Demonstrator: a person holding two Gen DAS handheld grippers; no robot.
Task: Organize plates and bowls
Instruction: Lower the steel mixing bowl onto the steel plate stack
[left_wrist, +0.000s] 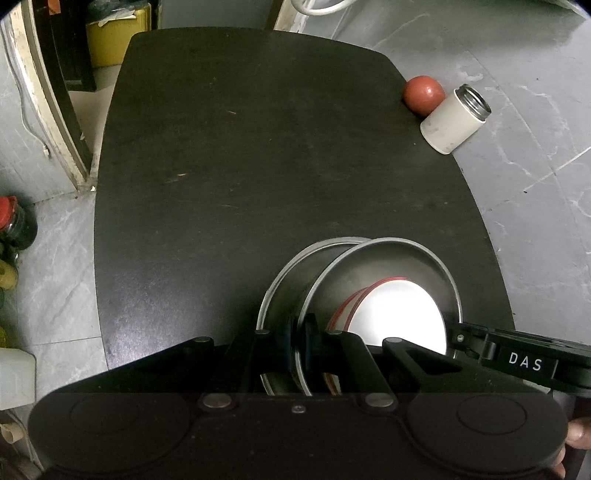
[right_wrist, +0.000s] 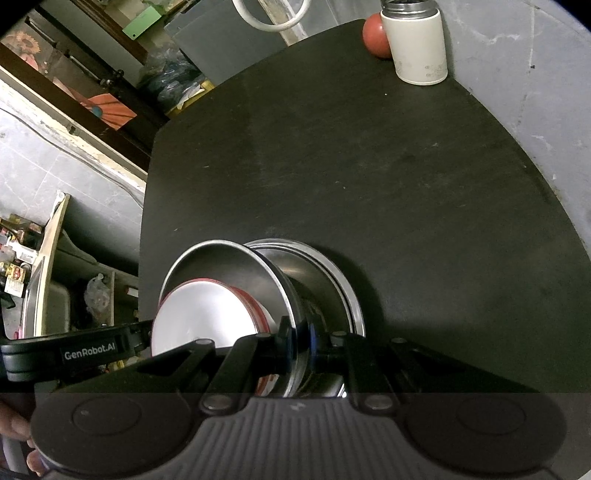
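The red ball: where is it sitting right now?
The red ball sits at the table's far right corner, touching the white canister; the right wrist view shows it behind that canister.

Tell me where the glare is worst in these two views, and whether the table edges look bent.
Left wrist view: the white plate inside the steel bowl is blown out to pure white; the black table bulges from fisheye distortion. Right wrist view: the same plate glares less harshly, the table's edges curve too, and the bottom strip is darkened.

bare tabletop (left_wrist: 258, 166) up to far-corner canister (left_wrist: 452, 122)
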